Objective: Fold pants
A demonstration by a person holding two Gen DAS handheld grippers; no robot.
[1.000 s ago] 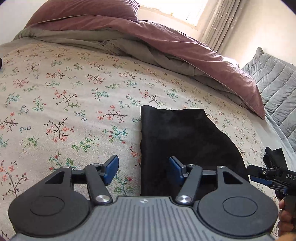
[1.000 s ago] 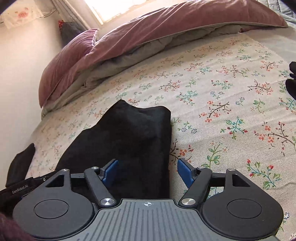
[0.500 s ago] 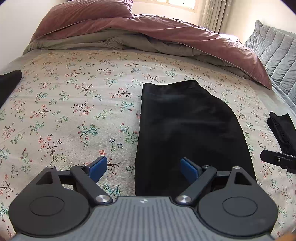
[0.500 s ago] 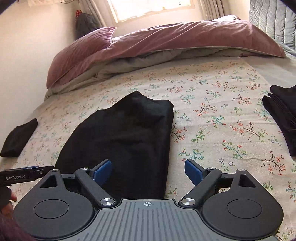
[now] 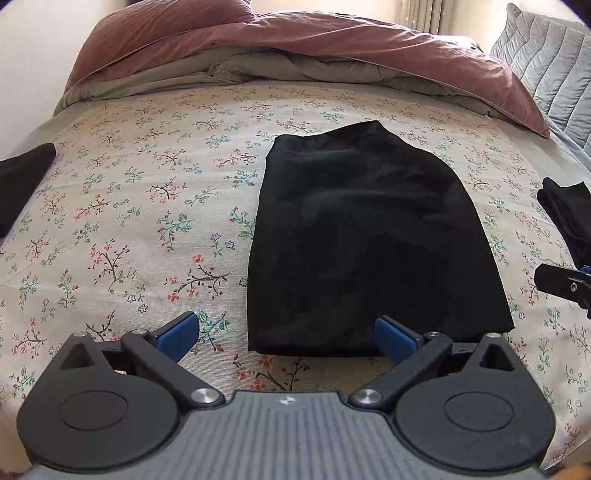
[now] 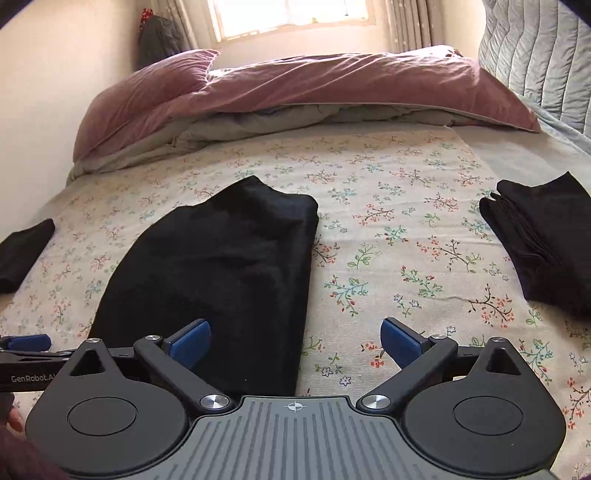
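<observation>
The folded black pants (image 5: 373, 251) are lying flat at the centre of the left wrist view, their near edge straight and just beyond the left gripper (image 5: 286, 334), whose jaws have just been opening and are standing wide with nothing between them. In the right wrist view the right gripper (image 6: 295, 341) is likewise gaping, having just been opening, empty, its left pad over the pants' lower corner. Bare floral bedsheet (image 5: 129, 221) is spreading left of the pants. Folded black garments (image 6: 543, 251) are sitting at the right edge, another dark piece (image 6: 22, 254) at the left. A mauve duvet (image 6: 314, 88) is bunching along the top, below a bright window (image 6: 288, 14).
</observation>
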